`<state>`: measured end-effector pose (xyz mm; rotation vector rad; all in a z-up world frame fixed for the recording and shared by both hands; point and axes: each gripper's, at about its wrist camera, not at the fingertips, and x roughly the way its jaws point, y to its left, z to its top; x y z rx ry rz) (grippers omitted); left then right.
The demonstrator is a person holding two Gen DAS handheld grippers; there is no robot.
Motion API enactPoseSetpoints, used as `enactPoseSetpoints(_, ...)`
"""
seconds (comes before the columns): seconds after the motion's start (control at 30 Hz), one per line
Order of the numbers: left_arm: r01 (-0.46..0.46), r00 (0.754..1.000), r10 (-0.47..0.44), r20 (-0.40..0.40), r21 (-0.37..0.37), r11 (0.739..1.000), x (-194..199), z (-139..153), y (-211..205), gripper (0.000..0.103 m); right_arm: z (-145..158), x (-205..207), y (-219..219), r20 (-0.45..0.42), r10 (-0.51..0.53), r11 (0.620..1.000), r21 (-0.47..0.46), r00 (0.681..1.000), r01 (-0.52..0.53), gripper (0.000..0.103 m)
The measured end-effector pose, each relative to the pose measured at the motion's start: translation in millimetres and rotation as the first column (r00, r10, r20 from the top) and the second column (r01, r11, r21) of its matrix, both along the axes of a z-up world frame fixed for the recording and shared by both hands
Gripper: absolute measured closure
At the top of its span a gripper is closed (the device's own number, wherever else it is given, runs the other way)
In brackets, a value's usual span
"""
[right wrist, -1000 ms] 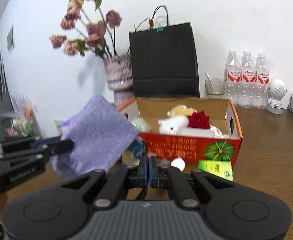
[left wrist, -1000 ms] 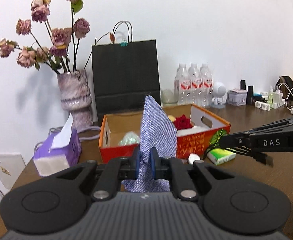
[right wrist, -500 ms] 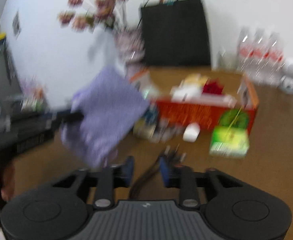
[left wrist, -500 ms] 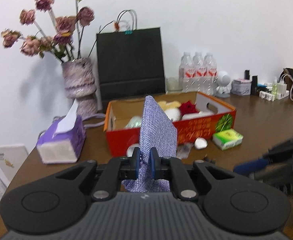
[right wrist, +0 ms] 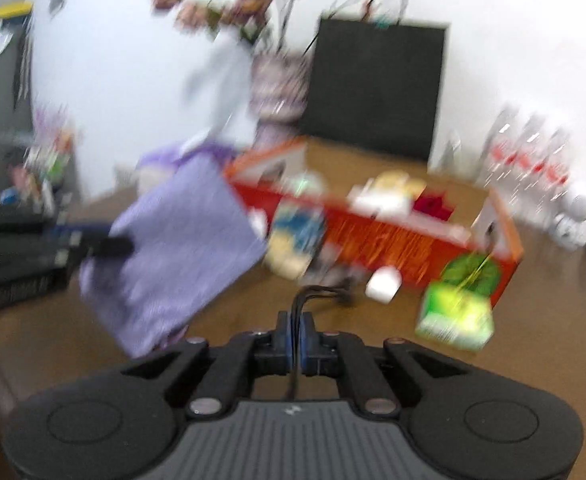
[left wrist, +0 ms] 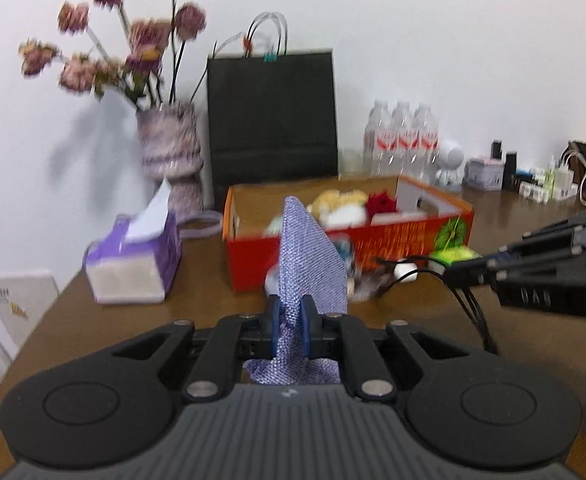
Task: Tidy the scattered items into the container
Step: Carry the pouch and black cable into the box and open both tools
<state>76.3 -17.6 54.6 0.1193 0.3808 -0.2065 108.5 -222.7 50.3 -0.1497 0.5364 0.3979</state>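
My left gripper [left wrist: 291, 326] is shut on a purple mesh cloth [left wrist: 309, 268] and holds it upright in front of the orange cardboard box [left wrist: 413, 232]. The cloth also shows in the right wrist view [right wrist: 173, 248]. My right gripper [right wrist: 295, 330] is shut on a black cable [right wrist: 317, 292]; it shows from the side in the left wrist view [left wrist: 465, 270] with the cable [left wrist: 473, 312] hanging from it. The box [right wrist: 393, 240] holds plush toys and a red rose. A green packet [right wrist: 455, 312], a white object [right wrist: 383, 284] and a snack bag [right wrist: 293, 240] lie before it.
A purple tissue box [left wrist: 133, 260] stands left of the box. A vase of dried roses [left wrist: 171, 152], a black paper bag [left wrist: 273, 116] and water bottles [left wrist: 403, 140] line the wall. Small items [left wrist: 533, 176] crowd the far right.
My right gripper opened, then shut on the black cable and lifted it. Both views pulled back and up from the box. The cloth stays held in my left gripper.
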Motion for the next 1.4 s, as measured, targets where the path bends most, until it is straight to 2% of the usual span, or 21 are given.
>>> enactPoseSetpoints(0.23, 0.033, 0.995, -0.031, 0.098, -0.014, 0.999, 9.3, 36.0, -18.3, 0.092, 41.5, 11.1, -26.2, 0.086, -0.065, 0.989, 0.138, 0.994, 0.053, 0.102)
enactPoseSetpoints(0.57, 0.04, 0.988, -0.032, 0.152, -0.049, 0.998, 41.5, 66.0, -32.5, 0.092, 74.4, 38.6, -38.2, 0.158, -0.099, 0.977, 0.201, 0.982, 0.066, 0.102)
enactPoseSetpoints(0.9, 0.016, 0.992, 0.0, 0.128, -0.122, 0.992, 110.2, 91.5, -36.8, 0.092, 123.5, 97.5, -38.2, 0.226, -0.115, 0.971, 0.229, 0.967, 0.062, 0.102)
enactPoseSetpoints(1.17, 0.011, 0.999, -0.003, 0.052, -0.161, 0.987, 175.9, 68.7, -42.1, 0.091, 103.0, 161.8, -39.3, 0.176, -0.123, 0.969, 0.233, 0.977, 0.08, 0.102)
enactPoseSetpoints(1.23, -0.006, 1.0, 0.007, 0.002, -0.17, 0.985, 192.0, 54.3, -43.0, 0.079, 91.3, 176.7, -39.9, 0.148, -0.126, 0.969, 0.233, 0.981, 0.089, 0.101)
enactPoseSetpoints(1.27, -0.027, 1.0, 0.024, -0.02, -0.175, 0.984, 198.7, 46.2, -42.4, 0.052, 83.7, 184.2, -40.7, 0.125, -0.131, 0.967, 0.234, 0.983, 0.099, 0.099)
enactPoseSetpoints(1.3, -0.053, 0.998, 0.046, -0.043, -0.177, 0.983, 204.2, 37.5, -40.9, 0.021, 75.7, 190.5, -41.6, 0.095, -0.138, 0.966, 0.233, 0.986, 0.113, 0.089)
enactPoseSetpoints(1.33, -0.081, 0.996, 0.072, -0.058, -0.173, 0.982, 208.5, 29.4, -39.0, 0.017, 66.9, 197.3, -42.2, 0.052, -0.145, 0.965, 0.227, 0.988, 0.13, 0.057)
enactPoseSetpoints(1.4, -0.111, 0.992, 0.101, -0.071, -0.153, 0.982, 214.6, 18.4, -34.7, 0.012, 48.8, 210.0, -43.1, -0.038, -0.193, 0.961, 0.195, 0.981, 0.196, 0.015)
